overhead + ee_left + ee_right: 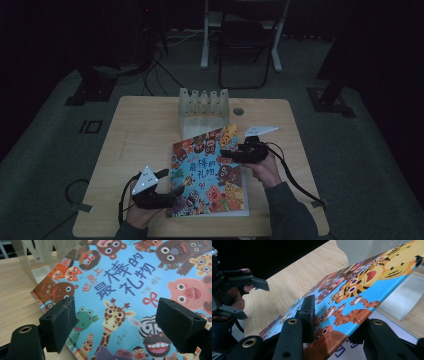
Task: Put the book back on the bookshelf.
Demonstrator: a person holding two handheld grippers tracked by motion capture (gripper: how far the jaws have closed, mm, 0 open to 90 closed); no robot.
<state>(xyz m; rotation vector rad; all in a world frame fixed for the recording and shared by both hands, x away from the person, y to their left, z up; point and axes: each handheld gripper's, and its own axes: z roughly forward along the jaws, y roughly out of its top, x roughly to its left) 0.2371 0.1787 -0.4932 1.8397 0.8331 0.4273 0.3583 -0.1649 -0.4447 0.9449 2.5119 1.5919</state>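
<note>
Book: picture book [210, 172] on the bench [135, 130], cover lifted.
Right gripper [332, 322]: you pinch the cover's edge.
Left gripper [115, 322]: released, hovering.
Left: opening it fully.

Glossy paper book cover [130, 290]; matt wood table [135, 130].

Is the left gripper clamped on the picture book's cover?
No, the left gripper has its jaws standing wide apart above the picture book, with neither pad touching the cover.
</note>
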